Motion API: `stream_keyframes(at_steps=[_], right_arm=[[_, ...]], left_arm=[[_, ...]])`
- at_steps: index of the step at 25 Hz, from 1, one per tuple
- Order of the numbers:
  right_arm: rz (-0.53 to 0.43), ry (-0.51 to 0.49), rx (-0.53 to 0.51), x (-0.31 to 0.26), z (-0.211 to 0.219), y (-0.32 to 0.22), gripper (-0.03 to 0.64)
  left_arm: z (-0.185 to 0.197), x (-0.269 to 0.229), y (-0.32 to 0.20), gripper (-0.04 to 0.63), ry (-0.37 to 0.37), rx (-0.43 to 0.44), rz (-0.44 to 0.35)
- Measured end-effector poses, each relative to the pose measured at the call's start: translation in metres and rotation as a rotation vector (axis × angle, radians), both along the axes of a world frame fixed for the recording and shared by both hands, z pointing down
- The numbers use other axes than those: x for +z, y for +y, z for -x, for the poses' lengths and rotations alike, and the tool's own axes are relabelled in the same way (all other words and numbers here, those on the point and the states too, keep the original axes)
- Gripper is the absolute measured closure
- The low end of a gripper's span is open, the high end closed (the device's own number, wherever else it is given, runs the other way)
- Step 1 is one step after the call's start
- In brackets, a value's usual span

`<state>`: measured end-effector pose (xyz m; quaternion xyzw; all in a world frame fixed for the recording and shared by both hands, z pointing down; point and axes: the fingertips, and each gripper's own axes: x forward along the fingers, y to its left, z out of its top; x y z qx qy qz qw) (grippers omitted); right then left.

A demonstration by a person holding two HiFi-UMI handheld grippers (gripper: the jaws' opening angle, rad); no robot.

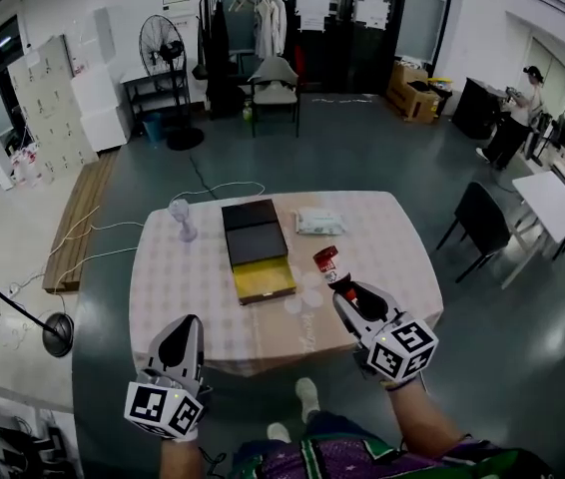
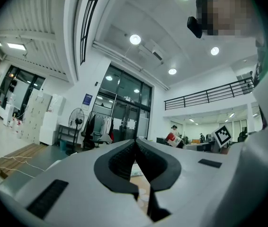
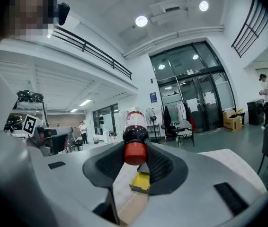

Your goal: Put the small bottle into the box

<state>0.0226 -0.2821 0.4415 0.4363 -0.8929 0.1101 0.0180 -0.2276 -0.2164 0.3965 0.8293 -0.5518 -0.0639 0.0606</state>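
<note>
My right gripper (image 1: 340,285) is shut on the small bottle (image 1: 325,262), a dark drink with a red label and red cap. It holds the bottle over the table (image 1: 392,267), just right of the box (image 1: 263,279). The box lies open, with a yellow inside and its black lid (image 1: 253,230) folded back. In the right gripper view the small bottle (image 3: 135,131) sticks out between the pads cap-end inward, and the yellow box (image 3: 141,181) shows below it. My left gripper (image 1: 184,325) hangs off the near left edge of the table; its jaws meet with nothing in them (image 2: 135,145).
A small clear desk fan (image 1: 181,218) stands left of the box and a white packet (image 1: 318,222) lies to its right. A black chair (image 1: 482,223) is right of the table. A floor fan's base (image 1: 58,332) stands at left. A person (image 1: 522,113) is far back right.
</note>
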Motion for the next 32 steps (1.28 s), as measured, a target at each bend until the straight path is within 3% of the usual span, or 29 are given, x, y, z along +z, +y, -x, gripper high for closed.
stream_keyframes(at_steps=[7,16,32], right_arm=[[0.066,0.012,-0.073,0.038,0.011,-0.066,0.469],[0.14,0.147,-0.188,0.128,0.037,-0.152,0.471],[0.355,0.321,-0.35,0.272,0.092,-0.206,0.471]], left_arm=[[-0.016,0.014,-0.041,0.572,-0.023,-0.027,0.035],[-0.025,0.03,-0.093,0.572,-0.033,-0.093,0.069],[-0.016,0.06,-0.135,0.572,-0.035,-0.203,0.15]])
